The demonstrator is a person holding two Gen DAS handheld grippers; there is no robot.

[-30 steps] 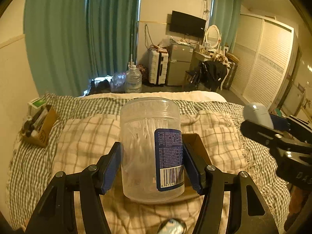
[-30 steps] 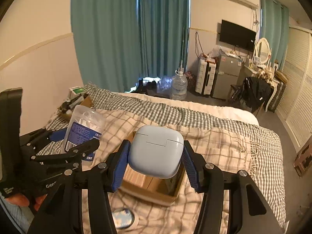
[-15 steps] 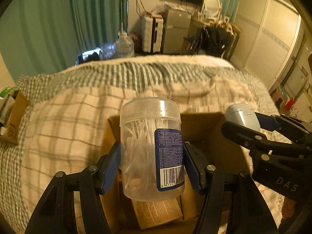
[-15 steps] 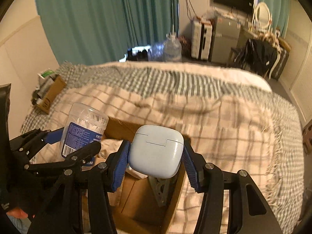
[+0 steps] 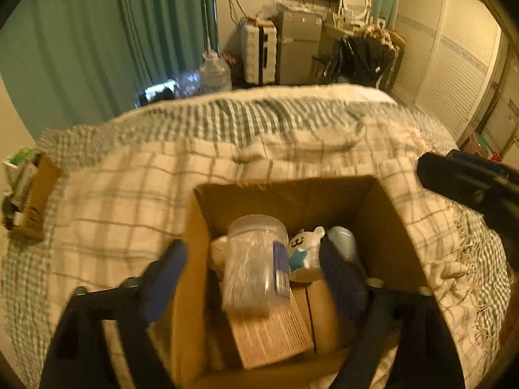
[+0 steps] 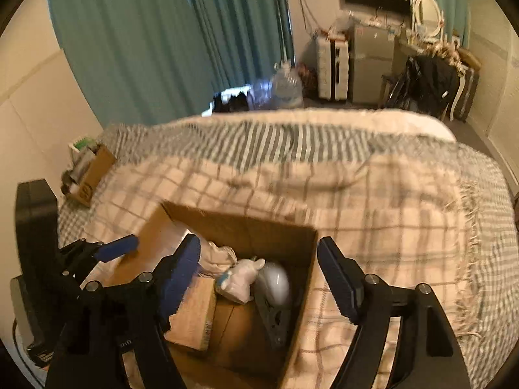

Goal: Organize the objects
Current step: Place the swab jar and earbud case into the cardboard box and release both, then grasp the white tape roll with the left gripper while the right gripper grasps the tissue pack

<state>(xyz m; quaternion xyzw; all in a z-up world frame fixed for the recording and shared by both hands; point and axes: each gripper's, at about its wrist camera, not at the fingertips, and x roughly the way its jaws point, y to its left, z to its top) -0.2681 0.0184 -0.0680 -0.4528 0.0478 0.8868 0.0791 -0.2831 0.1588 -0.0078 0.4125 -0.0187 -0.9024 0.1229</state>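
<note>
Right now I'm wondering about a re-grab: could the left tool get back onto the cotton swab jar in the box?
Probably yes. The left tool is opening directly over the cotton swab jar, which sits between its pads, untouched, in the open cardboard box. Nothing covers it.

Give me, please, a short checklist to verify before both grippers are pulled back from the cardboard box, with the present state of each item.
1. Left gripper has let go of the cotton swab jar: ok, jaws opening, pads apart from the jar.
2. Right gripper has let go of the earbud case: ok, jaws opening, nothing pressed between them.
3. Jar inside the cardboard box: ok; whether it has settled, cannot tell, it is blurred.
4. Earbud case inside the box: ok, beside the small plush toy.
5. Jar upright: cannot tell.
6. Way out free: ok for the right; the left straddles the box's left wall.
</note>
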